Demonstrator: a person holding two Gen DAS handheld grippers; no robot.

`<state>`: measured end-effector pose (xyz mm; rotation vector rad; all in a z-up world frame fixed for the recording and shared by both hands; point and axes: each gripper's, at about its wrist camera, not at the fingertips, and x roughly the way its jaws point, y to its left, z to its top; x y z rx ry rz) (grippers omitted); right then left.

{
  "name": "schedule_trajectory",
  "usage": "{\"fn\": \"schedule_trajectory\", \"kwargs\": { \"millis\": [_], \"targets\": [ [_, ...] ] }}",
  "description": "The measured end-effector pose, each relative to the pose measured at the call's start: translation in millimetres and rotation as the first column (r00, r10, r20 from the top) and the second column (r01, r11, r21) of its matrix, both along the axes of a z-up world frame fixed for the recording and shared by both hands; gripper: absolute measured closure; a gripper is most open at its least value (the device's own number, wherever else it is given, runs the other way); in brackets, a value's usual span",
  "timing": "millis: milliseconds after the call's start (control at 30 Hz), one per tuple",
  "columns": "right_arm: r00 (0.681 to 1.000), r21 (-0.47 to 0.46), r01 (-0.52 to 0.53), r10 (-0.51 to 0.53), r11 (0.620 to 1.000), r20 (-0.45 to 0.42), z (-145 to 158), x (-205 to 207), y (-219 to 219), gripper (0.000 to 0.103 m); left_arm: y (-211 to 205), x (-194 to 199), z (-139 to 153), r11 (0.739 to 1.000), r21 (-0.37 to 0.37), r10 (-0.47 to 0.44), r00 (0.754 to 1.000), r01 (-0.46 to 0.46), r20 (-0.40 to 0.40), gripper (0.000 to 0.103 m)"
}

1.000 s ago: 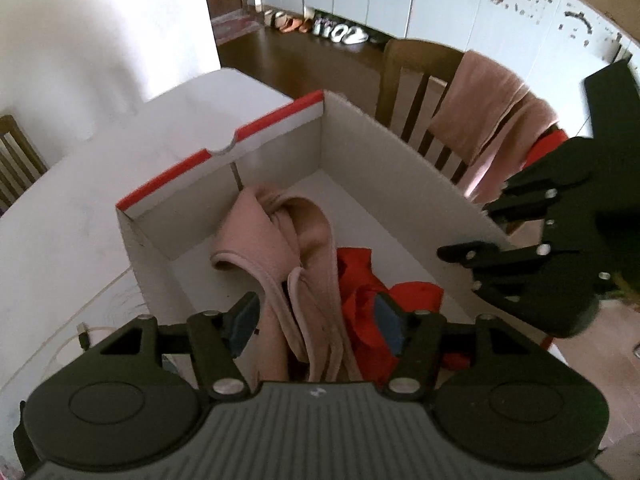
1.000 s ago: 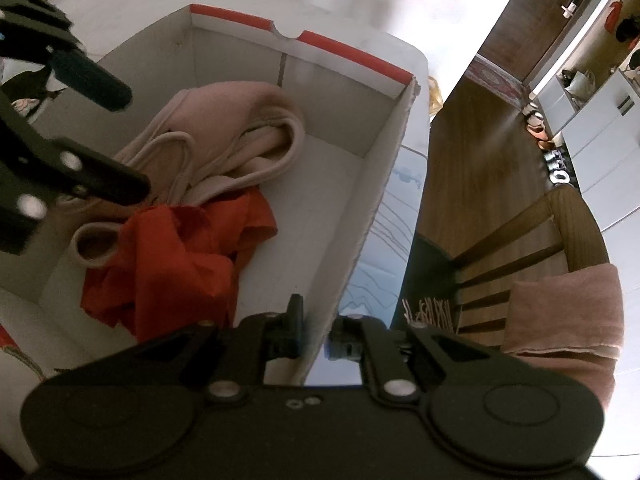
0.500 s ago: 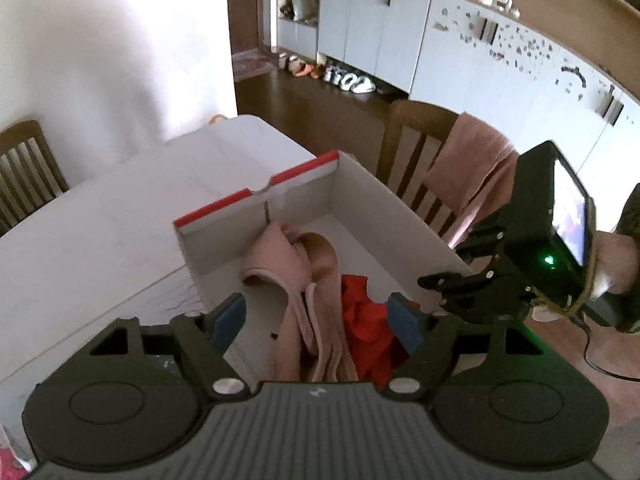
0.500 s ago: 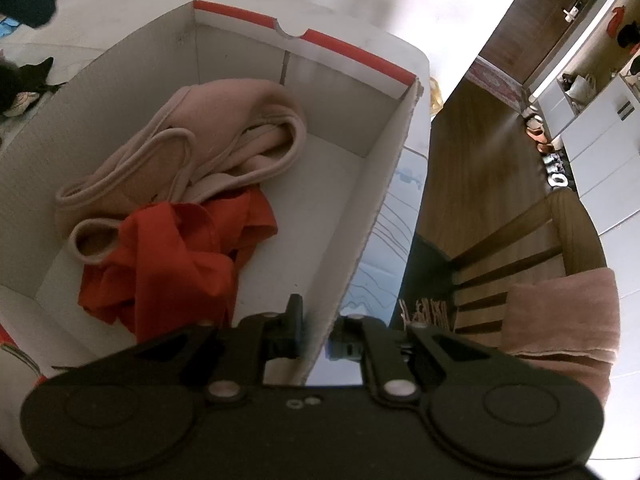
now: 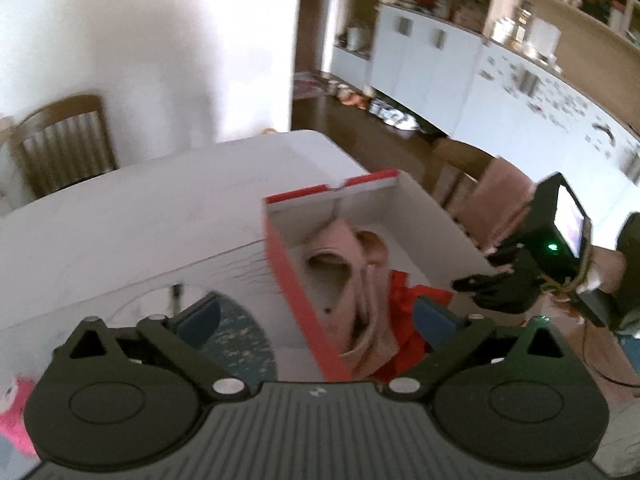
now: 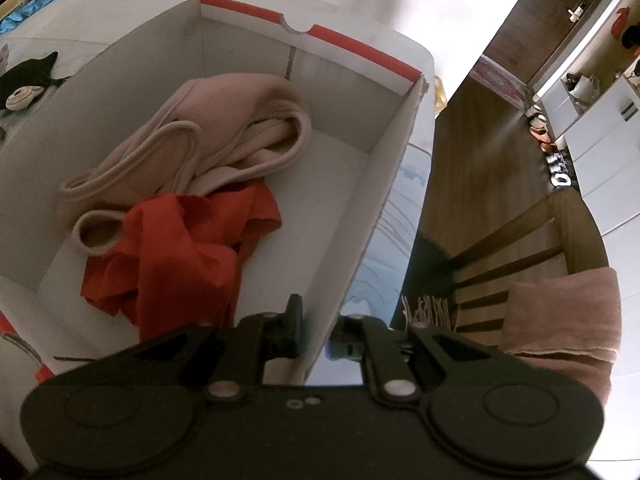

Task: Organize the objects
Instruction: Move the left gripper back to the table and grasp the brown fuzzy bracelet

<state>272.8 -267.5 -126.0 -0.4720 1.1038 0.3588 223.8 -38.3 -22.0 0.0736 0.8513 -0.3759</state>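
Observation:
A white cardboard box (image 6: 352,52) with red edging sits on the table and holds a pink garment (image 6: 224,128) and a red cloth (image 6: 180,248). My right gripper (image 6: 320,336) is shut on the box's right wall, near its front corner. My left gripper (image 5: 316,316) hovers above and behind the box's left wall (image 5: 296,300); its jaws are opening wide and no pad presses on anything. In the left wrist view the pink garment (image 5: 352,252) and red cloth (image 5: 404,292) lie loose inside, and the right gripper (image 5: 496,292) shows at the box's far side.
A wooden chair with a pink towel (image 6: 560,312) stands right of the box. Another chair (image 5: 60,140) is at the table's far left. A black plush toy (image 6: 28,76) and a blue item (image 6: 24,12) lie on the white table (image 5: 120,220). Something pink (image 5: 16,412) is near me.
My left gripper has pulled up and back out of the box, its jaws spreading wider, and the garments stay inside. The right gripper has kept its hold on the wall.

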Motion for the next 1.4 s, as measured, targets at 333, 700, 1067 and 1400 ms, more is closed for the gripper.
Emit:
{"fn": "schedule_trajectory", "kwargs": {
  "millis": [333,700,1067,1400],
  "targets": [
    [1.000,-0.013,-0.004,0.004,1.000,-0.001,-2,-1,5,0.093,78,-23,-22,0.978,0.059,0.200,0.979,-0.202,0.039,0.000],
    [1.000,-0.032,-0.008,0.008,0.999,-0.003,-4,-3,7,0.091,126,-46,-78,0.948,0.144,0.293,0.955,-0.284,-0.044,0.000],
    [1.000,-0.044,-0.009,0.009,0.999,-0.010,-8,-7,8,0.091,137,-54,-126,0.930,0.156,0.347,0.935,-0.333,-0.072,0.000],
    [1.000,-0.046,-0.011,0.011,0.999,-0.009,-9,-7,7,0.091,161,-39,-134,0.893,0.117,0.446,0.892,-0.436,-0.080,0.007]
  ]
}}
